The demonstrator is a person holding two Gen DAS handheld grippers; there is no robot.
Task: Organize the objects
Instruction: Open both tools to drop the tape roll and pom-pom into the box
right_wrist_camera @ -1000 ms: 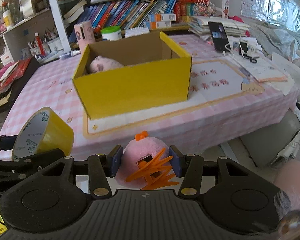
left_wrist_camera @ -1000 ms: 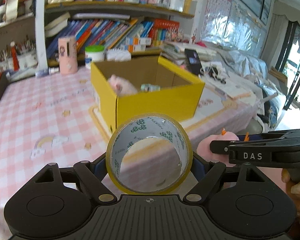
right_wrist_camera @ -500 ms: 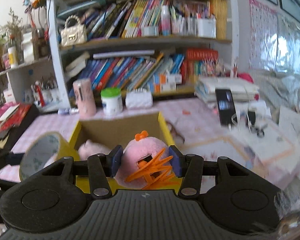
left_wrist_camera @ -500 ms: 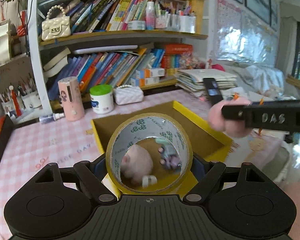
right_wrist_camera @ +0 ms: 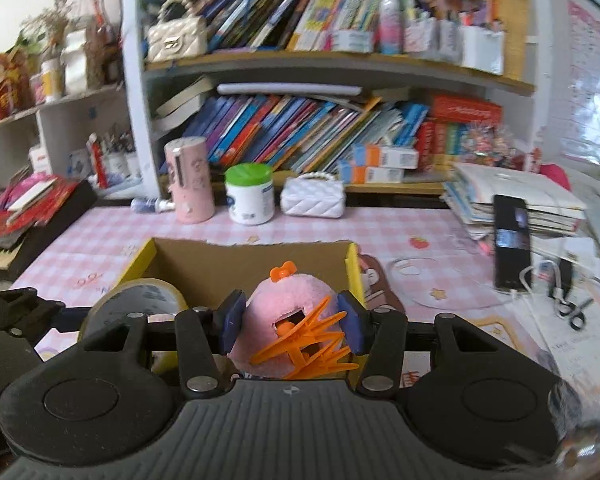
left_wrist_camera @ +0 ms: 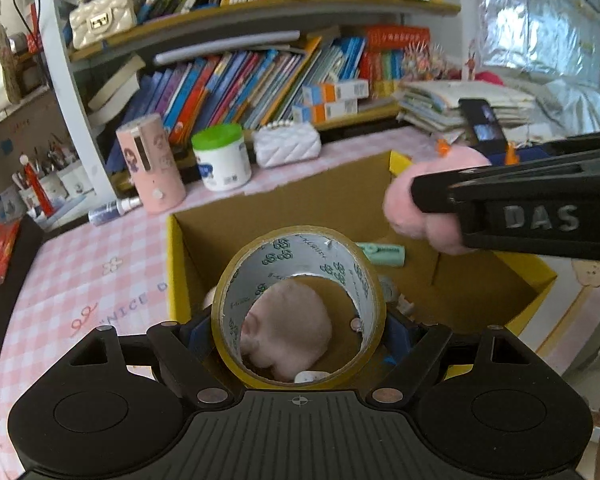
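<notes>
Roll of yellow packing tape (left_wrist_camera: 298,306), clamped upright in left hand-held gripper (left_wrist_camera: 298,334), held over open yellow cardboard box (left_wrist_camera: 538,280). Pink plush toy (right_wrist_camera: 290,322) w/ orange clip squeezed in right hand-held gripper (right_wrist_camera: 292,320), also above box. Box sits on pink checked tabletop (right_wrist_camera: 380,226); another pink plush (left_wrist_camera: 286,330) lies inside.

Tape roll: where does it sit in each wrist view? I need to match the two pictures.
Left wrist: the tape roll is at lower centre, held between the left tongs, over the yellow box.
Right wrist: tape roll at lower left, partly hidden behind the right tongs' frame.
Shared landmark: the green-lidded jar behind the box.
</notes>
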